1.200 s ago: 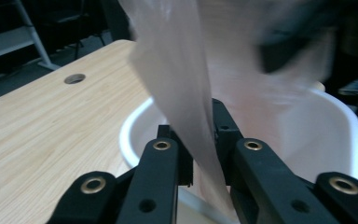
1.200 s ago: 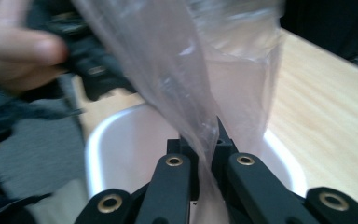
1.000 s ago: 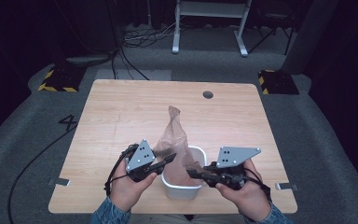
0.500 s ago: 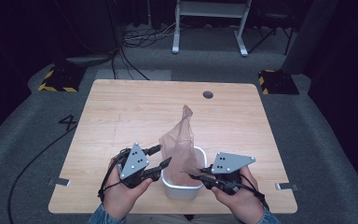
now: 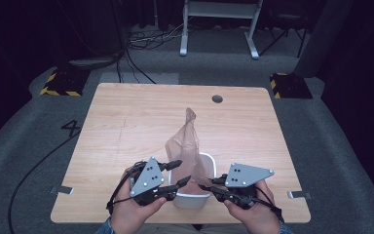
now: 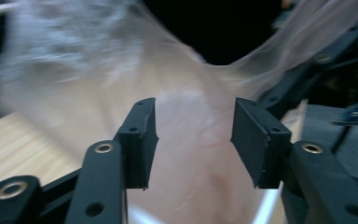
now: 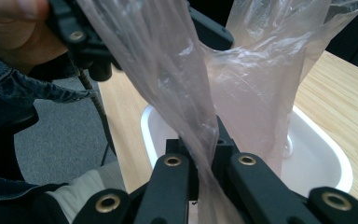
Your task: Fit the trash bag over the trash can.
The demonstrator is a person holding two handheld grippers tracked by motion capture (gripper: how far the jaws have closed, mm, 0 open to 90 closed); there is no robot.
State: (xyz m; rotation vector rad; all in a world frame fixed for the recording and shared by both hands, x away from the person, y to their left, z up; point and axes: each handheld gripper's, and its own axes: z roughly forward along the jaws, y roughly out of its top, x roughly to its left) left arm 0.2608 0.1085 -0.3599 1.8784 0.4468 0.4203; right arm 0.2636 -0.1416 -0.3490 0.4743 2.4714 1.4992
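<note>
Thin pinkish plastic bag (image 5: pixel 189 141) stands in white tub (image 5: pixel 209 163), counter's 6 o'clock edge. Right gripper (image 7: pixel 204 154) jaws pinch its film; left gripper (image 6: pixel 193 137) jaws, just opened, stand apart, gripping nothing.

My left hand-held gripper (image 5: pixel 179 171) has just opened and let go of the bag (image 5: pixel 187 146), drawing back toward me beside the tub (image 5: pixel 208 161). The bag's peak now leans more to the right.
</note>
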